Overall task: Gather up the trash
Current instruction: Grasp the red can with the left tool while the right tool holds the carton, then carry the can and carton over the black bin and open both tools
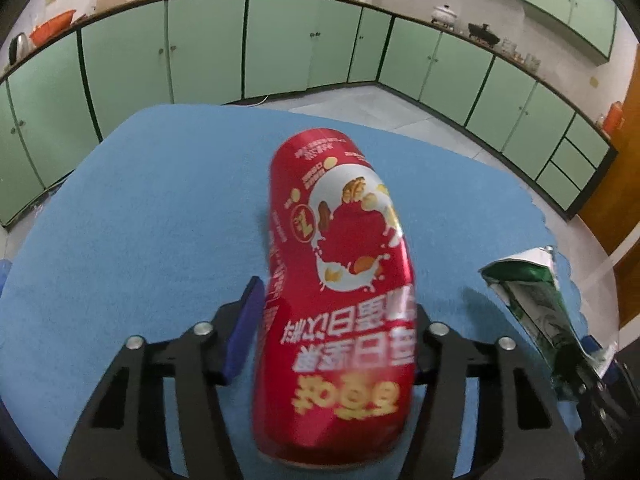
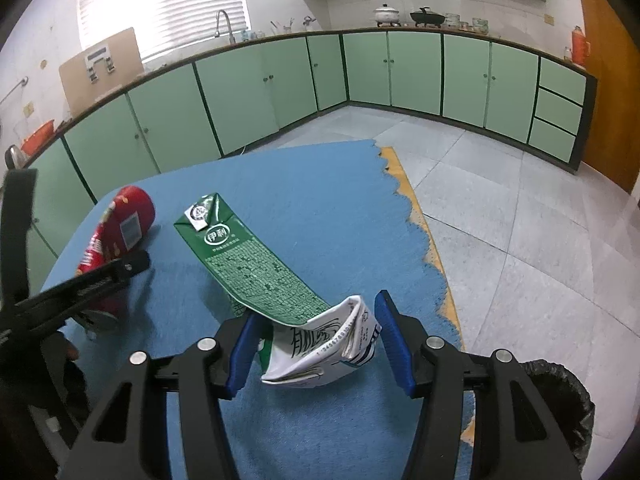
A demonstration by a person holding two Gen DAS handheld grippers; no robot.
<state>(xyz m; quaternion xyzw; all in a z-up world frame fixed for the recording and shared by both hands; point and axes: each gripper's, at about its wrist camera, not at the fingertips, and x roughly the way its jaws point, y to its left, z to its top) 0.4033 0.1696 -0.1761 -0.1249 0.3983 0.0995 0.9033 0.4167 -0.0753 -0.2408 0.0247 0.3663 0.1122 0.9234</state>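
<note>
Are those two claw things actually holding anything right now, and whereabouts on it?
The left gripper has the red can around its lower body. The right gripper holds the flattened green carton at its crumpled white end.

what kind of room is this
Most likely a home kitchen: green base cabinets run under a long countertop, a sink tap stands below the window, and a white pot sits on the counter beneath a range hood.
</note>
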